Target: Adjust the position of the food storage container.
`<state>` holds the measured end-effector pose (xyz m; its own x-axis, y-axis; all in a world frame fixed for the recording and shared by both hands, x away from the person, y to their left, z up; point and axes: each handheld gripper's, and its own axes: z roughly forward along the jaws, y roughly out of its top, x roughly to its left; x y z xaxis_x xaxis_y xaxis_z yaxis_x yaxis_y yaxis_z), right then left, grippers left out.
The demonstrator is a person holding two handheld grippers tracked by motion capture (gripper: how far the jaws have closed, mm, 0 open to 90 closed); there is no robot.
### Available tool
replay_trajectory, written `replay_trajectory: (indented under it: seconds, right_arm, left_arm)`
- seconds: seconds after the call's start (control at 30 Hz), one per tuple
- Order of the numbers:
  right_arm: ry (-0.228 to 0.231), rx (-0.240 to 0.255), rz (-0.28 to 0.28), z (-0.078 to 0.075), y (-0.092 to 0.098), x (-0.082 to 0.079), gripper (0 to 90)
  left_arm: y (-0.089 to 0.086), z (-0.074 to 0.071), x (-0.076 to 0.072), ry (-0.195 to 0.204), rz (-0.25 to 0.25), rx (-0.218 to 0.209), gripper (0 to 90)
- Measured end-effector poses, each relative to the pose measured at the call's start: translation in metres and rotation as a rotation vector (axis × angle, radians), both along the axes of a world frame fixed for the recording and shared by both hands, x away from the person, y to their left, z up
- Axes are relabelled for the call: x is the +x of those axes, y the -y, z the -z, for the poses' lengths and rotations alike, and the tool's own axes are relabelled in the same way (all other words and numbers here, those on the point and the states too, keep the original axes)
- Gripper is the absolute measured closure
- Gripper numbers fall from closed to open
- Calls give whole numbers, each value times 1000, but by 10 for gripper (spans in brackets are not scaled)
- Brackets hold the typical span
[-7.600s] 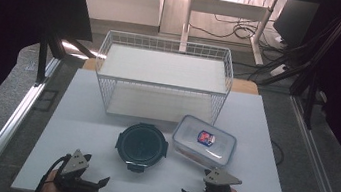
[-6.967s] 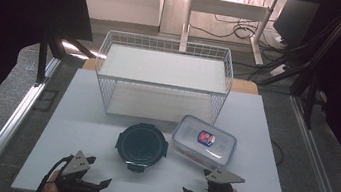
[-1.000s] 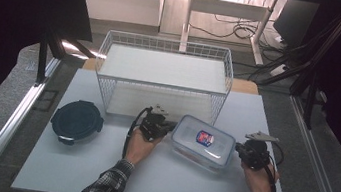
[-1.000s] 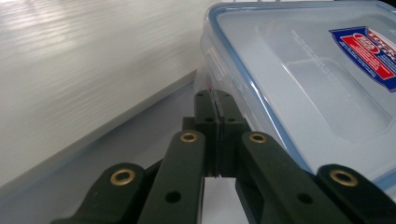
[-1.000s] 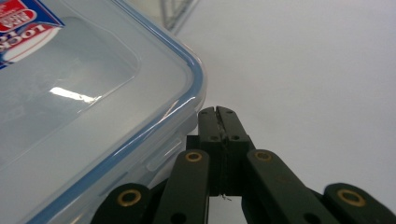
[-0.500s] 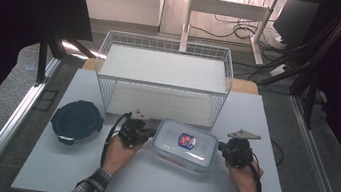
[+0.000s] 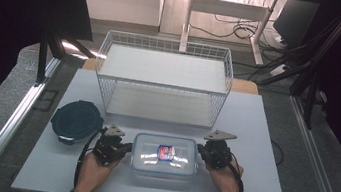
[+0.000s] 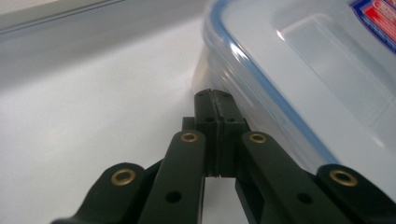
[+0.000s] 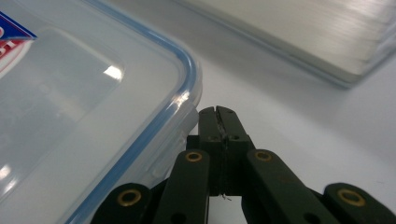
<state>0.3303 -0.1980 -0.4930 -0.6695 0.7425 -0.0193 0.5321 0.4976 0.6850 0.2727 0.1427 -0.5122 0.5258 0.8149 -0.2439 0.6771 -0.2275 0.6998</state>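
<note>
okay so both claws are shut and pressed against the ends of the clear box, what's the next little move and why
Probably keep squeezing inward and slide the clear box a little further left along the table. The left claw and right claw are shut, one at each end of the box, so it is pinched between them rather than gripped; lifting might drop it.

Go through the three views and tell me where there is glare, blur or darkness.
High view: dark at both sides, bright light behind the wire basket, pale glare on the clear plastic container. Left gripper view: container lid sharp at its blue rim, the table edge behind it soft. Right gripper view: small white glint on the lid, background blurred, the near black linkage soft.
</note>
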Motion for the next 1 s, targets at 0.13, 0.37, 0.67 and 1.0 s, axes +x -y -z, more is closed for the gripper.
replay_trajectory:
  seconds: [0.13, 0.37, 0.67, 1.0]
  right_arm:
    - [4, -12, -10, 2, -9, -5, 889]
    - [2, -80, -11, 9, -12, -8, 828]
    - [55, -34, -32, 0, 19, -30, 797]
    - [99, 128, -18, -6, 44, -67, 290]
  left_arm:
    - [-1, -3, -8, 8, -8, 23, 900]
    - [-3, 5, -1, 4, -1, 17, 900]
    - [-34, -5, -23, 73, 1, -4, 765]
    - [-44, -1, -56, 135, 51, -102, 268]
